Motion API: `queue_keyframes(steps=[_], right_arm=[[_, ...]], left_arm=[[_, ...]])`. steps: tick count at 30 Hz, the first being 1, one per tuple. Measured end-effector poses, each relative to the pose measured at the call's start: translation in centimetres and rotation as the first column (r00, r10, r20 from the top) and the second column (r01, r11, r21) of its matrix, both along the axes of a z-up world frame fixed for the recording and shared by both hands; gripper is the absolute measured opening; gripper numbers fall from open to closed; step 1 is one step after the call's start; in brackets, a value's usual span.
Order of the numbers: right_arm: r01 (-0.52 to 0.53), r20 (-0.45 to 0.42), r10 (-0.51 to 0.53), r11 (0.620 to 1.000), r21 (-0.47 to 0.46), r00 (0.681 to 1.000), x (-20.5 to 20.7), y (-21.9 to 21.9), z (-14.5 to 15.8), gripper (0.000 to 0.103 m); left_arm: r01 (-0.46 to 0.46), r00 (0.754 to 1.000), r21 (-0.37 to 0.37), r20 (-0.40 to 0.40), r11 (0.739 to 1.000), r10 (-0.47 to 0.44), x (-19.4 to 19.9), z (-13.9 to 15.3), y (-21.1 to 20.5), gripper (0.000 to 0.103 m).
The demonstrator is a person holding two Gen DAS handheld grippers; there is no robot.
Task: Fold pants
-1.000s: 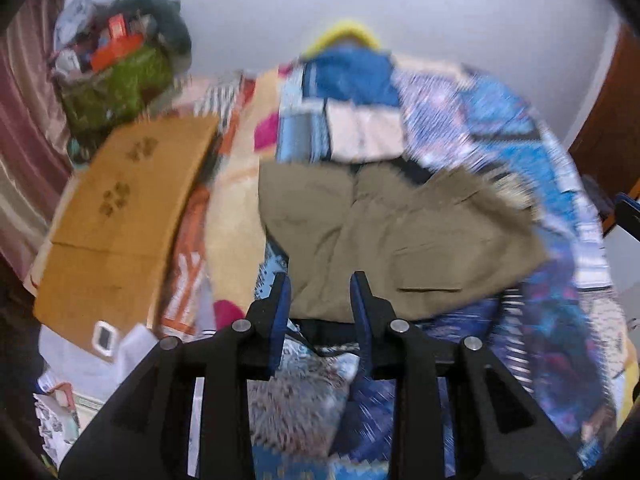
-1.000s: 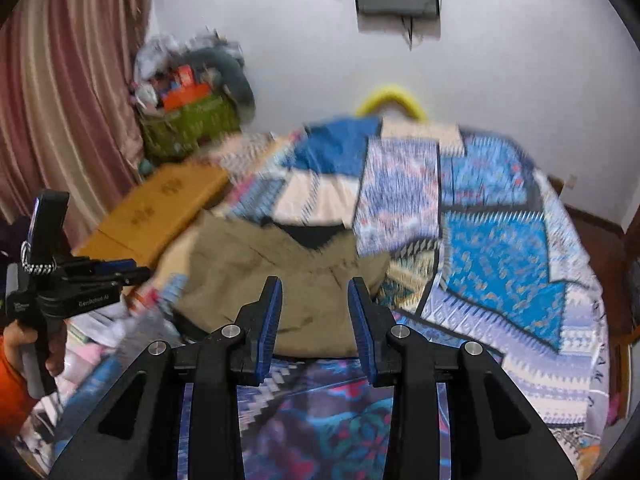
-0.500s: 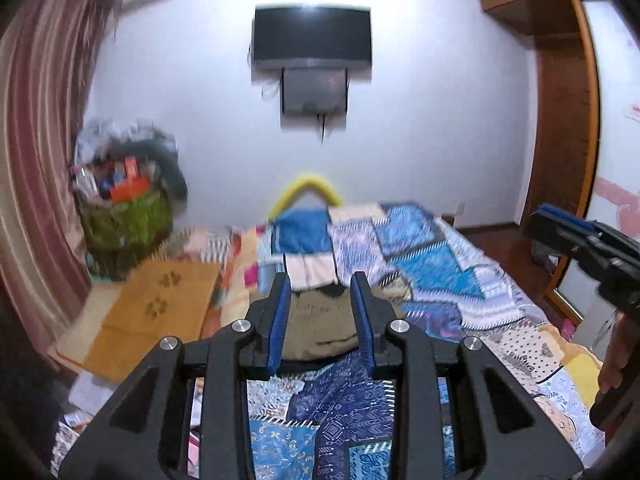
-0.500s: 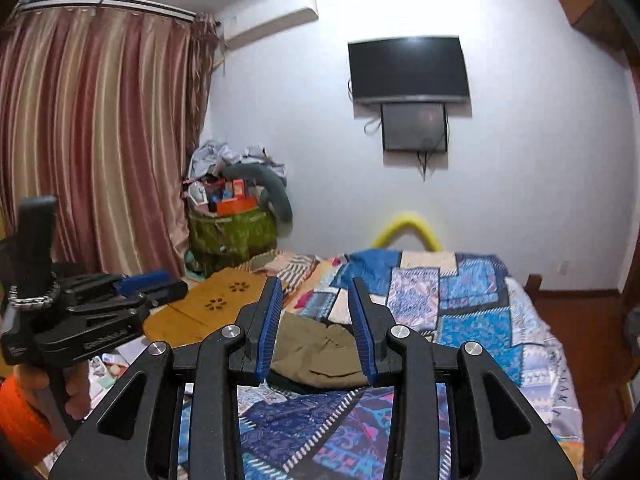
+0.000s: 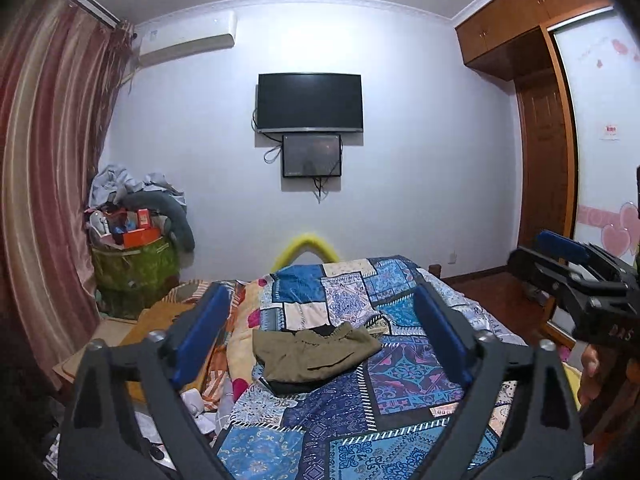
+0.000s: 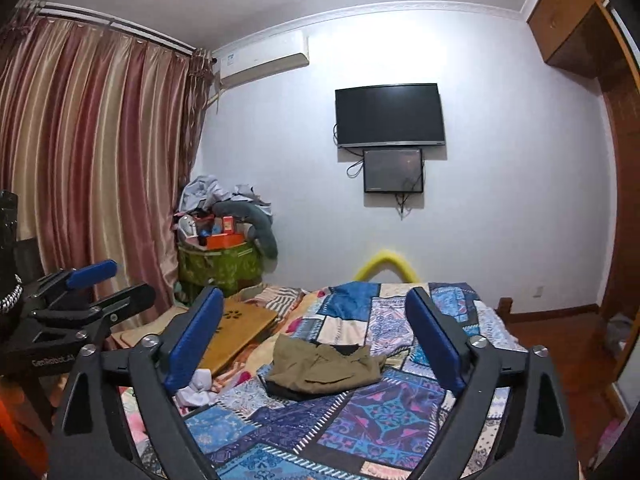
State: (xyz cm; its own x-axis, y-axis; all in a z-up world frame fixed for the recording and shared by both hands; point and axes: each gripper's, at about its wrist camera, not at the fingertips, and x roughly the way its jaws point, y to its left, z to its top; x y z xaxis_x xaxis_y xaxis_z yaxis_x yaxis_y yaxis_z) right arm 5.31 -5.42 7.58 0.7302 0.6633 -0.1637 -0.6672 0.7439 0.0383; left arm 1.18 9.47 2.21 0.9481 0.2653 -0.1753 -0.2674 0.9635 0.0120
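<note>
My left claw (image 5: 320, 332) and right claw (image 6: 316, 340) both hang well back from the bed (image 5: 400, 392), pointing nearly level, jaws opening wide with nothing between the pads. The pants (image 5: 312, 354) lie on the quilt, well apart from both claws, gathered into a compact olive bundle with a dark layer showing under its near edge. I judge the fold is done or close to it: I hold nothing, and the bundle sits where it can rest flat on the open middle of the bed, clear of the wooden board (image 6: 236, 330) at the left. From here the bundle is small, so I cannot tell how neat the edges are, nor whether the dark strip is lining or a separate cloth. In the left view my right claw shows only at the frame edge, with part of a hand (image 5: 592, 376) beneath it; the bed's near end is cut off behind my own fingers (image 5: 200, 332).
</note>
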Motion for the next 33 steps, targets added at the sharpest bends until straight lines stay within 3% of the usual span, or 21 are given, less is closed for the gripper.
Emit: queue_keyframes(steps=[2,15,33], right_arm=[[0.013,0.015,-0.013,1.0,0.003,1.0,-0.5,-0.1,0.0,0.102],[0.029,0.028,-0.029,1.0,-0.003,0.999,-1.7,-0.5,-0.5,0.102],[0.053,-0.003,-0.052,0.999,0.014,0.999,-1.7,-1.0,-1.3,0.102]], left_arm=[[0.003,1.0,-0.018,0.012,1.0,-0.002,-0.2,0.0,0.1,0.101],[0.012,0.999,-0.016,0.035,1.0,-0.012,-1.7,0.2,-0.7,0.103],[0.031,0.999,-0.017,0.015,0.999,-0.031,-0.6,-0.6,-0.7,0.103]])
